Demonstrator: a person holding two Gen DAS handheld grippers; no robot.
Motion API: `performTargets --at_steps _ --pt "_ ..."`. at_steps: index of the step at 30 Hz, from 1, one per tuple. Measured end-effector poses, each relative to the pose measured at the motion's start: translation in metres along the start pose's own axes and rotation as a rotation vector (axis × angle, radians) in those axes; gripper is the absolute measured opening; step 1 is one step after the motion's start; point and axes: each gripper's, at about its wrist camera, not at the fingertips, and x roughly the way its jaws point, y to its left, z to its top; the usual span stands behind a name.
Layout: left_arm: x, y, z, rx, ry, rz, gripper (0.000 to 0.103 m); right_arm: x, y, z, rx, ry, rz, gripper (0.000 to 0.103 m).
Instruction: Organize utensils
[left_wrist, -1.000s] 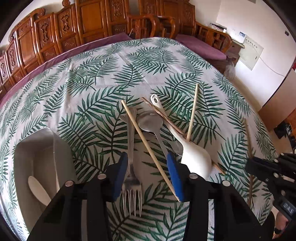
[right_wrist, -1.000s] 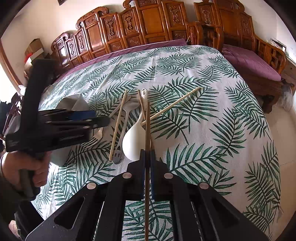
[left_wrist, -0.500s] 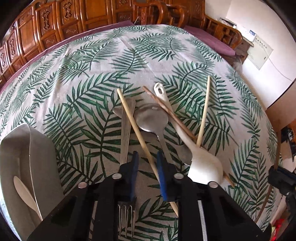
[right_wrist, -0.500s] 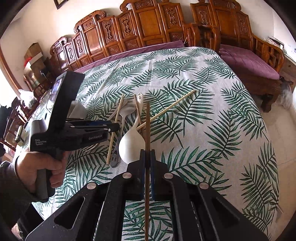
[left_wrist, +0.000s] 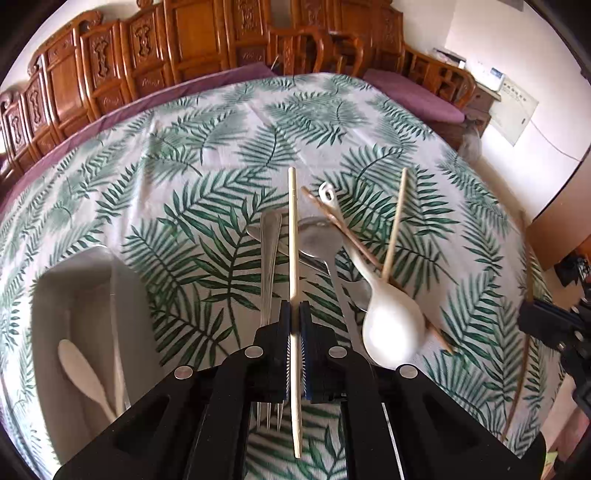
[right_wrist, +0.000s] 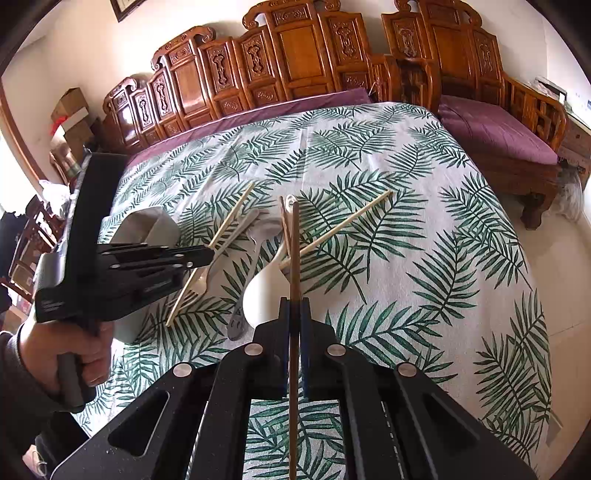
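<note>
My left gripper (left_wrist: 294, 314) is shut on a light wooden chopstick (left_wrist: 293, 240) and holds it above the leaf-print tablecloth; it also shows in the right wrist view (right_wrist: 212, 254). My right gripper (right_wrist: 294, 306) is shut on a dark brown chopstick (right_wrist: 294, 258). On the cloth lie a metal fork (left_wrist: 269, 251), a metal spoon (left_wrist: 314, 240), a white plastic spoon (left_wrist: 391, 325), another dark chopstick (left_wrist: 343, 232) and another light chopstick (left_wrist: 393, 221).
A grey divided tray (left_wrist: 44, 295) at the left holds a white spoon (left_wrist: 81, 365). Carved wooden chairs (right_wrist: 295, 74) stand behind the table. A purple-cushioned bench (right_wrist: 495, 129) is at the right. The table edge drops off at the right.
My left gripper went from open over the fork and chopstick to shut on the light chopstick and lifted it. My right gripper kept hold of the dark chopstick.
</note>
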Motion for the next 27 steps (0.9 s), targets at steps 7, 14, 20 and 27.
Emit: performTargets --at_steps 7,14,20,27 --pt "-0.038 0.001 -0.007 0.018 -0.054 -0.004 0.004 -0.010 0.011 0.005 -0.014 -0.022 0.014 0.006" --pt "-0.075 0.013 -0.020 0.021 -0.108 -0.001 0.004 -0.015 0.031 0.009 -0.045 -0.025 0.018 0.006" --pt "-0.099 0.038 -0.031 -0.010 -0.140 0.005 0.004 -0.018 0.056 0.017 -0.071 -0.034 0.033 0.006" --pt "-0.112 0.076 -0.042 -0.064 -0.153 0.037 0.004 -0.018 0.093 0.027 -0.109 -0.037 0.059 0.006"
